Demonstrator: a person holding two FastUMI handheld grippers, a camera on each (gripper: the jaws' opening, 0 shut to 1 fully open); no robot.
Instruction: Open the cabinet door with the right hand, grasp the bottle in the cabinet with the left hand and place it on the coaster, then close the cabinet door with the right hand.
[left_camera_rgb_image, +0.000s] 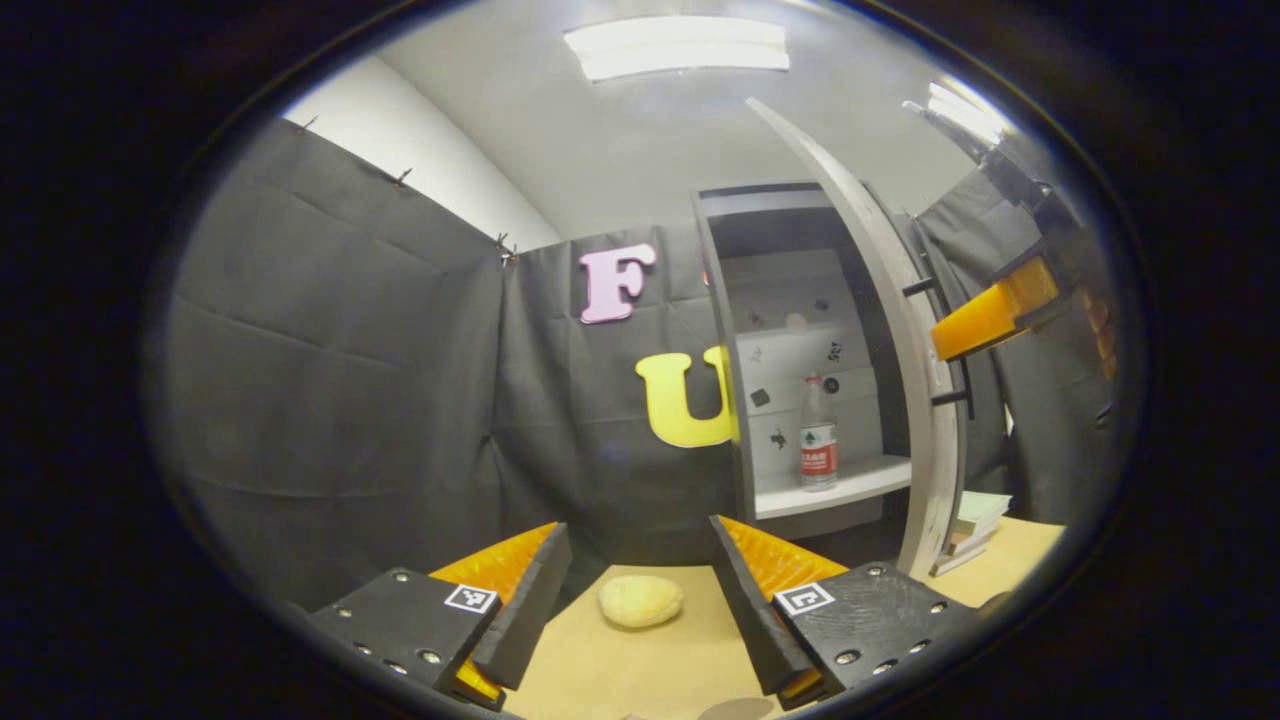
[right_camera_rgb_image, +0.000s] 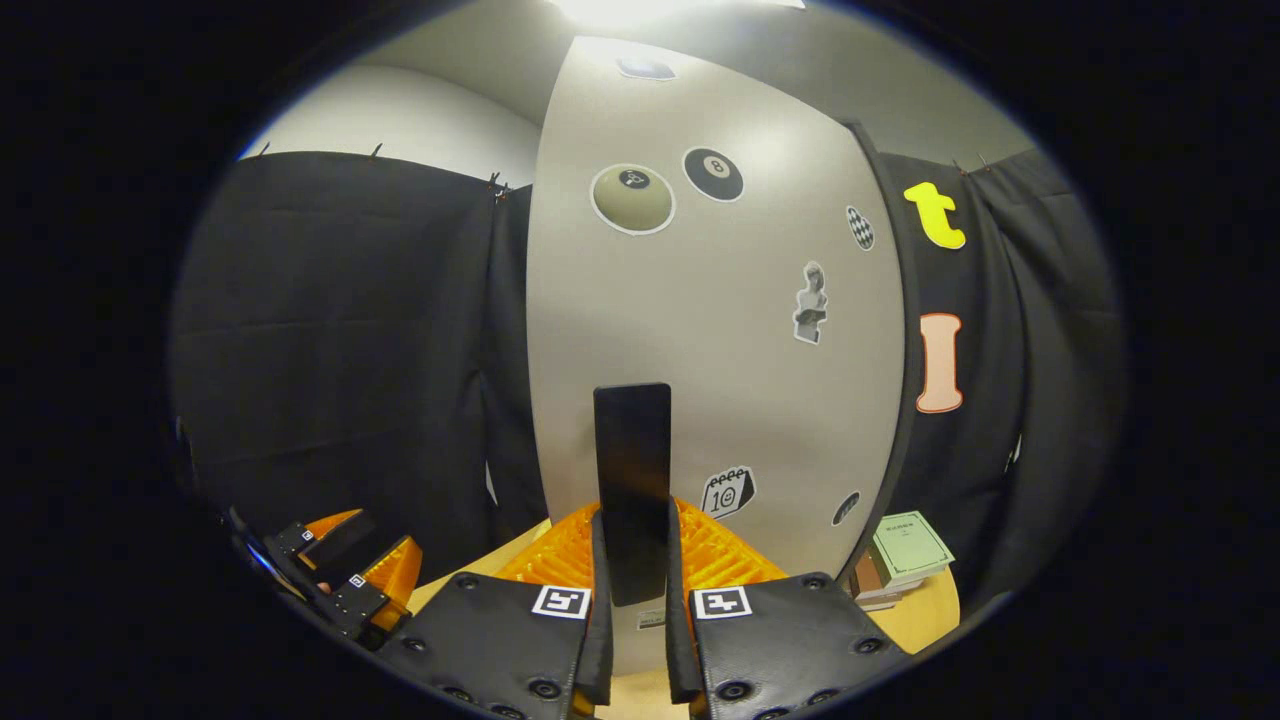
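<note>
The grey cabinet (left_camera_rgb_image: 725, 400) stands open, its door (left_camera_rgb_image: 905, 360) swung out edge-on. A clear bottle (left_camera_rgb_image: 818, 435) with a red label stands upright on the cabinet's white shelf (left_camera_rgb_image: 850, 488). My left gripper (left_camera_rgb_image: 638, 535) is open and empty, low over the table, well short of the bottle. In the right gripper view the sticker-covered door (right_camera_rgb_image: 700, 300) is straight ahead, and my right gripper (right_camera_rgb_image: 635, 520) is shut on its black handle (right_camera_rgb_image: 632, 450). One orange finger of the right gripper (left_camera_rgb_image: 985, 320) shows at the handle in the left gripper view. A brown flat piece (left_camera_rgb_image: 738, 709), maybe the coaster, lies at the table's near edge.
A pale yellow rounded lump (left_camera_rgb_image: 640, 600) lies on the wooden table (left_camera_rgb_image: 620, 670) between my left fingers. A stack of books (right_camera_rgb_image: 905, 550) sits on the table to the right of the door. Black cloth walls close in the booth. The left gripper (right_camera_rgb_image: 345, 570) shows at lower left.
</note>
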